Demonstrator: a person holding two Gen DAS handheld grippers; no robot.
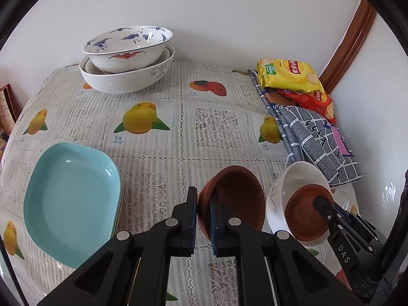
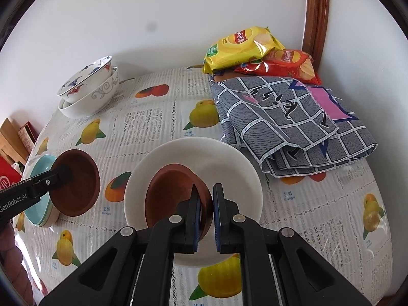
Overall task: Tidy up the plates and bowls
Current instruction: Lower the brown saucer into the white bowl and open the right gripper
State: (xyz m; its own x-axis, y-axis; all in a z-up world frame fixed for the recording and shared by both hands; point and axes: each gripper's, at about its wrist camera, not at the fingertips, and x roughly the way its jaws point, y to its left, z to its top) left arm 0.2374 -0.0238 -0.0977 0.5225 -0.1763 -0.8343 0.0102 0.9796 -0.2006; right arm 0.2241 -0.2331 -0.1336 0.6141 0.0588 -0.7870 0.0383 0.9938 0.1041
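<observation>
My left gripper (image 1: 202, 196) is shut on the near rim of a brown clay bowl (image 1: 237, 193), which tilts just above the fruit-print tablecloth (image 1: 163, 153). The right wrist view shows that bowl (image 2: 81, 186) beside the stacked turquoise plates (image 2: 38, 204), with the left gripper (image 2: 65, 172) on it. My right gripper (image 2: 206, 188) is shut on the rim of a second brown bowl (image 2: 170, 193), which lies inside a white bowl (image 2: 224, 158). I cannot tell whether the white wall is pinched too. The turquoise plates (image 1: 71, 199) rest at the left.
A crane-painted bowl (image 1: 127, 43) is nested in larger white bowls (image 1: 122, 81) at the far wall. On the right lie a folded grey checked cloth (image 2: 288, 122), a yellow chip bag (image 2: 242, 46) and a red one (image 2: 283, 66). A wooden door frame (image 2: 315, 15) stands behind.
</observation>
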